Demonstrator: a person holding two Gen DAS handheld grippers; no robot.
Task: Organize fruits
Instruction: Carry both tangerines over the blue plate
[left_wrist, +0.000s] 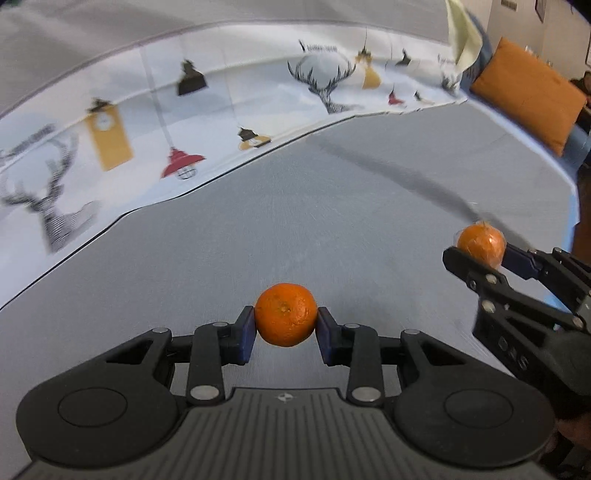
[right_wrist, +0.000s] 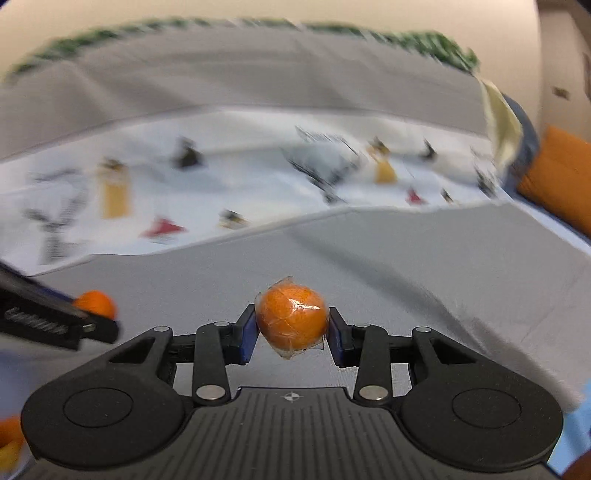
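Your right wrist view smears the patterned cloth (right_wrist: 221, 184) across mid-frame. Orange and yellow objects (right_wrist: 9, 439) at lower left are cut off, unidentifiable.

Both tongs (left_wrist: 285, 325) (right_wrist: 291, 325) are black linkages with silver rivets and blue pads.

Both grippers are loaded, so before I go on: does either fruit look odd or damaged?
The orange in the right gripper is wrapped in clear film, crinkled with loose edges. The one in the left gripper is bare. Neither looks damaged.
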